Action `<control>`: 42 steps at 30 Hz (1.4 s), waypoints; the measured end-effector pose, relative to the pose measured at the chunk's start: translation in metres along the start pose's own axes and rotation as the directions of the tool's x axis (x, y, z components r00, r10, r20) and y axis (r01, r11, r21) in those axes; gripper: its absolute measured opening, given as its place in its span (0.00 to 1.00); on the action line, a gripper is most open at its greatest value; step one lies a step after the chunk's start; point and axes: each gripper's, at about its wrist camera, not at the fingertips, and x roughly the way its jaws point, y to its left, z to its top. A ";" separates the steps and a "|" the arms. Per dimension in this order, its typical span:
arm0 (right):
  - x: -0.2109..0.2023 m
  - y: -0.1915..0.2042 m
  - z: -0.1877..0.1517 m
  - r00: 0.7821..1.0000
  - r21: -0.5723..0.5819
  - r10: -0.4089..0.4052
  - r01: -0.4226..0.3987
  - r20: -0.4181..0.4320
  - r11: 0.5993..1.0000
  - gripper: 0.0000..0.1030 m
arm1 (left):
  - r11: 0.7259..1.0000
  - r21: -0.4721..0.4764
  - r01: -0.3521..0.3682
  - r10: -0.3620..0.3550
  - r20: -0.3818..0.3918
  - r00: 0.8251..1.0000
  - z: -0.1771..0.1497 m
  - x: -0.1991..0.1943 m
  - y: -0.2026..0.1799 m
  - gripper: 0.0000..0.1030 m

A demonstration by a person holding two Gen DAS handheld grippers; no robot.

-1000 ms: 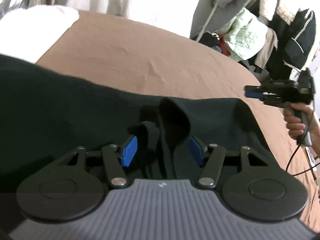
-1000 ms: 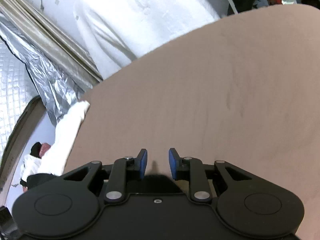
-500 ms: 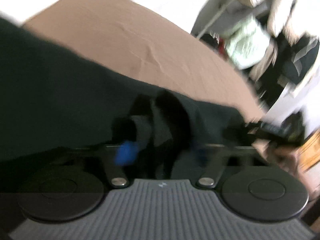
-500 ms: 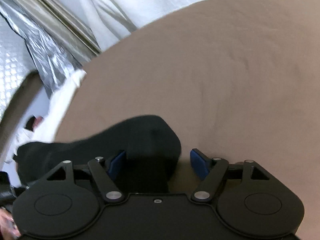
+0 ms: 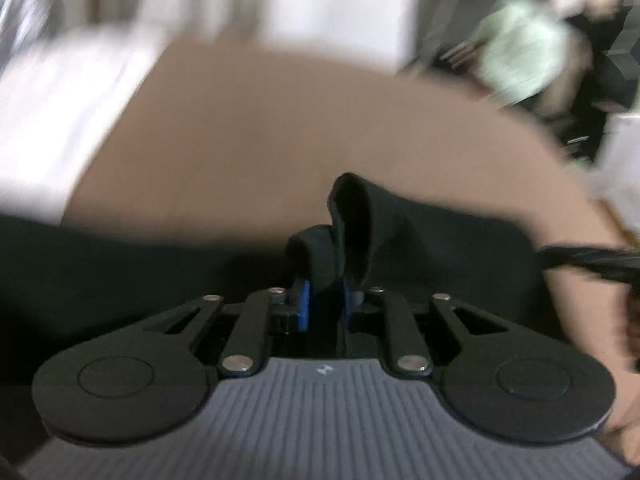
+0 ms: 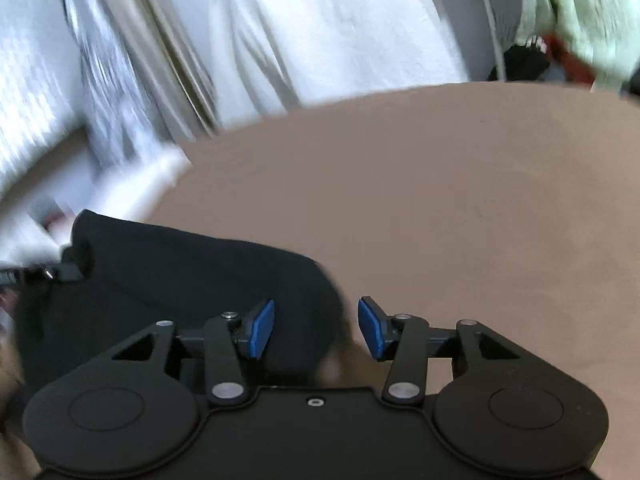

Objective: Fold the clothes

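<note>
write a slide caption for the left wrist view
Left gripper pinching a bunched fold of the black garment on the brown bed sheet, jaws easing open.

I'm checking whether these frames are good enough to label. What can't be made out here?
- Left wrist view: what kind of clothing the black garment is; its near part lies under the left gripper, its left side runs off the frame.
- Left wrist view: the pale green item behind the bed, smeared by motion blur.
- Right wrist view: whether the right gripper touches the cloth edge between its closing jaws.
</note>
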 end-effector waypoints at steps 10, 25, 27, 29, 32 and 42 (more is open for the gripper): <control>-0.038 0.061 -0.033 0.993 -0.101 0.119 -0.121 -0.025 0.987 0.51 | 0.934 -0.278 0.222 -0.243 -0.041 0.969 -0.031 -0.038 0.056 0.62; -0.009 0.238 -0.099 0.959 -0.622 0.250 -0.276 -0.131 0.733 0.79 | 0.972 -0.039 0.233 -0.233 0.005 0.972 -0.073 -0.097 0.004 0.11; -0.022 0.244 -0.095 0.952 -0.638 0.295 -0.277 -0.082 0.719 0.79 | 0.986 -0.024 0.166 -0.167 -0.022 0.986 -0.083 -0.102 0.009 0.13; -0.024 0.246 -0.092 0.940 -0.617 0.324 -0.320 -0.110 0.719 0.69 | 0.996 -0.021 0.082 -0.083 -0.093 0.992 -0.096 -0.095 0.019 0.30; 0.001 0.245 -0.100 0.922 -0.564 0.299 -0.386 -0.245 0.730 0.36 | 0.987 -0.152 0.057 -0.086 -0.191 0.978 -0.110 -0.077 0.058 0.36; 0.000 0.232 -0.099 0.899 -0.576 0.341 -0.437 -0.274 0.691 0.28 | 0.961 -0.254 -0.109 0.102 -0.039 0.994 -0.095 -0.123 0.128 0.53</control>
